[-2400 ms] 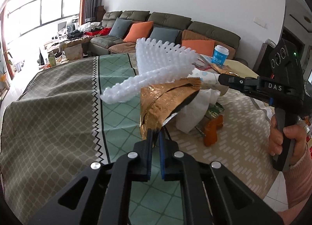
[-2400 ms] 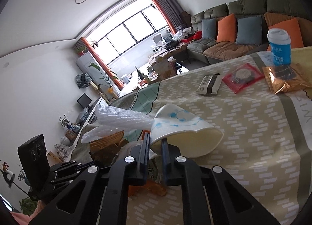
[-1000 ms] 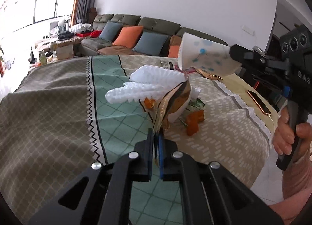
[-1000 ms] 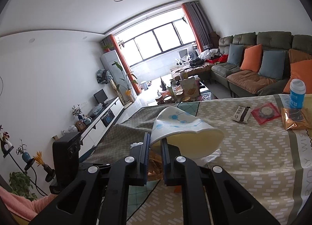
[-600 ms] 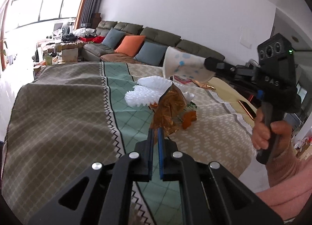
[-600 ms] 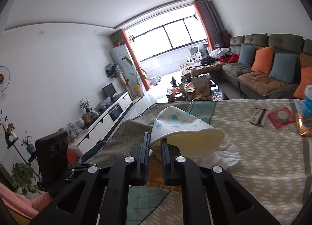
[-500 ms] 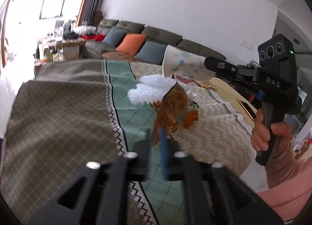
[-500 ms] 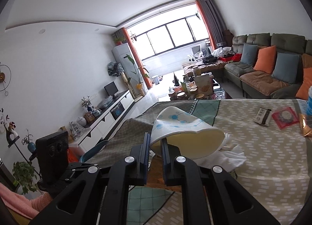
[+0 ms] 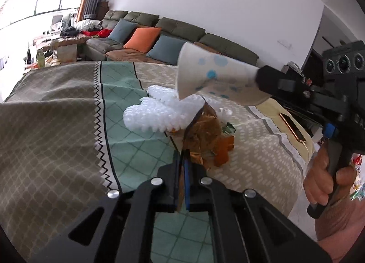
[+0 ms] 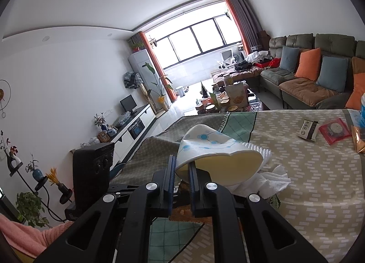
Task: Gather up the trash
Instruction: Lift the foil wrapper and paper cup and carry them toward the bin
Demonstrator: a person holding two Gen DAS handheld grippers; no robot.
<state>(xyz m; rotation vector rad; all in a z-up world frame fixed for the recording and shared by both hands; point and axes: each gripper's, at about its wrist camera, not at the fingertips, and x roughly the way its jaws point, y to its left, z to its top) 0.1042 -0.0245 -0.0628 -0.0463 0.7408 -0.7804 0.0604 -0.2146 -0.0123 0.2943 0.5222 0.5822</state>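
Observation:
My left gripper (image 9: 183, 160) is shut on the lower edge of a crinkled golden wrapper (image 9: 203, 133), which stands up from the trash pile. In that pile lie white foam netting (image 9: 155, 114), an orange scrap (image 9: 223, 151) and a white tissue (image 10: 269, 181). My right gripper (image 10: 182, 162) is shut on a squashed white paper cup (image 10: 219, 149) with blue dots. It holds the paper cup (image 9: 209, 78) in the air just above and behind the pile. The foam netting (image 10: 260, 150) peeks out behind the cup.
A patterned tablecloth (image 9: 57, 137) covers the table. A phone (image 9: 293, 127) lies near its right edge. Farther back are a dark snack bar (image 10: 309, 129), a red packet (image 10: 334, 130) and a golden packet (image 10: 359, 140). A person's hand (image 9: 319, 176) grips the right tool. A sofa stands behind.
The left jaws stood apart around the wrapper half a second ago and are shut on it again. The right gripper has carried the cup closer over the pile.

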